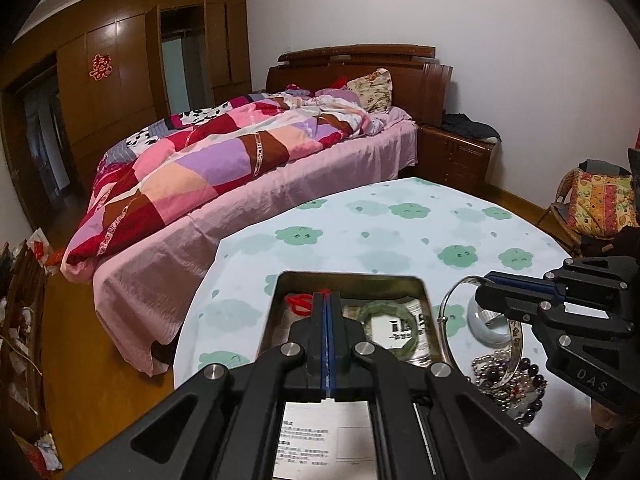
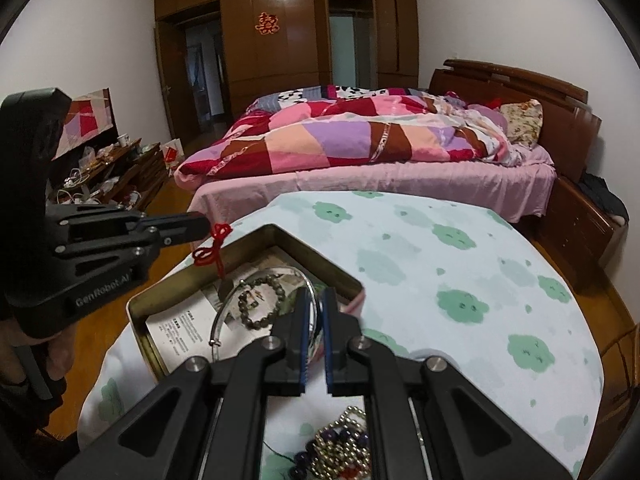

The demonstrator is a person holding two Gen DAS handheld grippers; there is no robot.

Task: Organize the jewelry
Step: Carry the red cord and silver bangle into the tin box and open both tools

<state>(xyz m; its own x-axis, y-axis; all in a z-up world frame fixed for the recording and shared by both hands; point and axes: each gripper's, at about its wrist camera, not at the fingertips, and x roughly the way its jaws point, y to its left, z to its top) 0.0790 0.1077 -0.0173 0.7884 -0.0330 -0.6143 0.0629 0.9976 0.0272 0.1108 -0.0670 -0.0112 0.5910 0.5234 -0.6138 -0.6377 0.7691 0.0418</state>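
Observation:
An open metal tin (image 1: 420, 285) (image 2: 138, 300) stands on the cloud-print table, lined with printed paper. A green beaded bracelet (image 2: 256, 300) (image 1: 384, 316) lies in it. My left gripper (image 1: 326, 294) (image 2: 206, 224) is shut on a red knotted cord (image 2: 214, 246) whose pendant hangs down into the tin. My right gripper (image 2: 314, 300) (image 1: 482, 282) is shut on a thin silver bangle (image 2: 228, 312) (image 1: 448, 308), held at the tin's right edge. A heap of bead bracelets (image 1: 508, 380) (image 2: 340, 446) lies beside the tin.
A pale ring-shaped bangle (image 1: 486, 328) lies on the table under the right gripper. A bed with a patchwork quilt (image 1: 224, 160) stands beyond the table. A nightstand (image 1: 456, 156) and a wicker chair (image 1: 592, 204) are at the far right.

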